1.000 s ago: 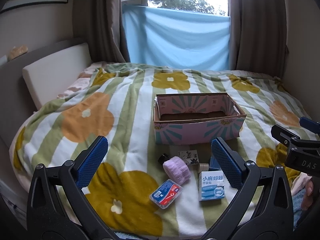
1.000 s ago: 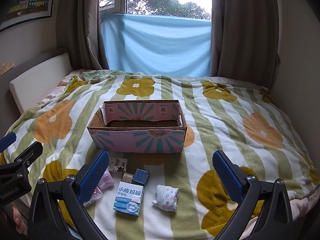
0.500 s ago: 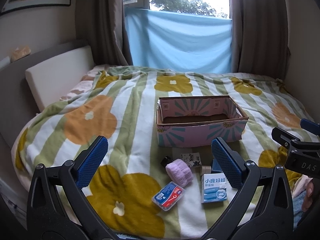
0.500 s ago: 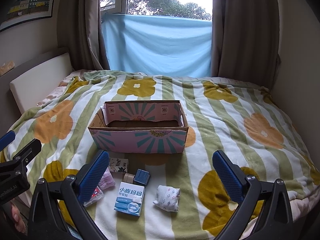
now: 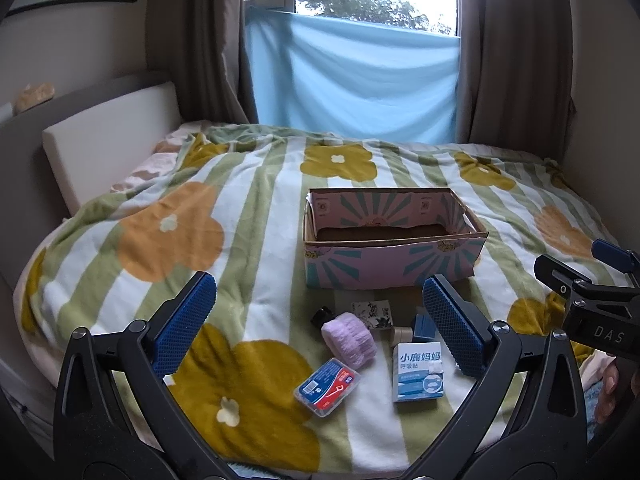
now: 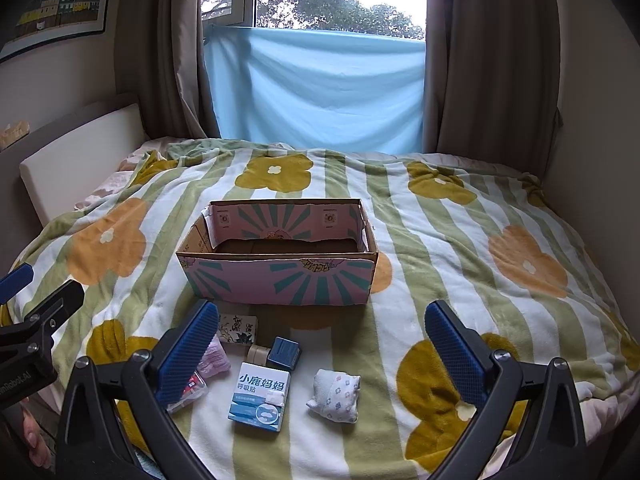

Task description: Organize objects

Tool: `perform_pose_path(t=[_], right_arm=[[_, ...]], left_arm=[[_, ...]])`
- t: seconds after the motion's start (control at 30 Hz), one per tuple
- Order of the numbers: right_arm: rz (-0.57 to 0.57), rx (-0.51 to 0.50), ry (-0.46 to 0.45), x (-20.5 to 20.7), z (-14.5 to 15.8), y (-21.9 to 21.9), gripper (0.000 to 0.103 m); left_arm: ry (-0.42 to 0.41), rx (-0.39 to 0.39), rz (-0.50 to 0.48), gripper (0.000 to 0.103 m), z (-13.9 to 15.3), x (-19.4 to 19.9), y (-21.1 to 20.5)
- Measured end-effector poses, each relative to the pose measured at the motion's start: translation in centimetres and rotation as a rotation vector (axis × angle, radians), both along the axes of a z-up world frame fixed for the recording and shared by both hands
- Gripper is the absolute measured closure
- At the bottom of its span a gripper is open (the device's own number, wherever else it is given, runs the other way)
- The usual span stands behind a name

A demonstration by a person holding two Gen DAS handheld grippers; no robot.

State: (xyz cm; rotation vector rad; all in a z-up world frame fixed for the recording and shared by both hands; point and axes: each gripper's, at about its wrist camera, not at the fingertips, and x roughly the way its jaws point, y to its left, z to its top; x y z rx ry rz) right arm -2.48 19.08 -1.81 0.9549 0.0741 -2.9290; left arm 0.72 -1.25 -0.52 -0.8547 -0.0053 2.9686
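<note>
1. Left wrist view: the left gripper [image 5: 320, 320] hangs over the near edge of the bed [image 5: 248, 216] with its jaws spread wide and nothing between them. Compared with a second ago the cardboard box [image 5: 394, 266] and the loose items sit a little lower and nearer in the picture, so the gripper seems to have lifted or tipped slightly; the items themselves have not moved
2. Just in front of the box lie a lilac scrunchie [image 5: 349, 340], a red-and-blue floss-pick case [image 5: 327, 386], a blue-and-white patch carton [image 5: 418, 371], a small floral-print card box [image 5: 372, 313], a black cap [image 5: 322, 315] and a dark blue little box [image 5: 423, 325], close together and all outside the box
3. Right wrist view: the right gripper [image 6: 322, 350] also has its jaws wide and empty, hovering above the same cluster. The view has hardly shifted from a moment ago
4. Here the box [image 6: 280, 282] shows a bare brown floor inside, and a small flowered fabric pouch [image 6: 335, 395] lies alone just right of the carton [image 6: 260, 397]
5. My reading: nothing is sorted yet; both hands are only lining up, and the first pick is still to come
</note>
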Motion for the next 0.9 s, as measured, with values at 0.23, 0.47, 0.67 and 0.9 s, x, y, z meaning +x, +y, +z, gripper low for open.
perform_pose_path(t=[0.23,0.47,0.67,0.9], right_arm=[[-0.001,-0.001,0.001,0.03,0.01,-0.02,0.0],[-0.001,-0.001,0.0,0.01,-0.04,-0.05,0.0],[-0.001,-0.001,0.001,0.02,-0.01,-0.04,0.0],[-0.002,-0.001,0.001,0.0,0.01,-0.03,0.0]], left_arm=[[-0.004,-0.007,0.002,0.0,-0.02,0.04,-0.1],[-0.004,-0.009,0.003,0.0,-0.1,0.03,-0.11],[-0.003,-0.01,0.003,0.0,-0.15,0.05,-0.19],[-0.003,-0.01,0.003,0.0,-0.11,0.07,-0.14]])
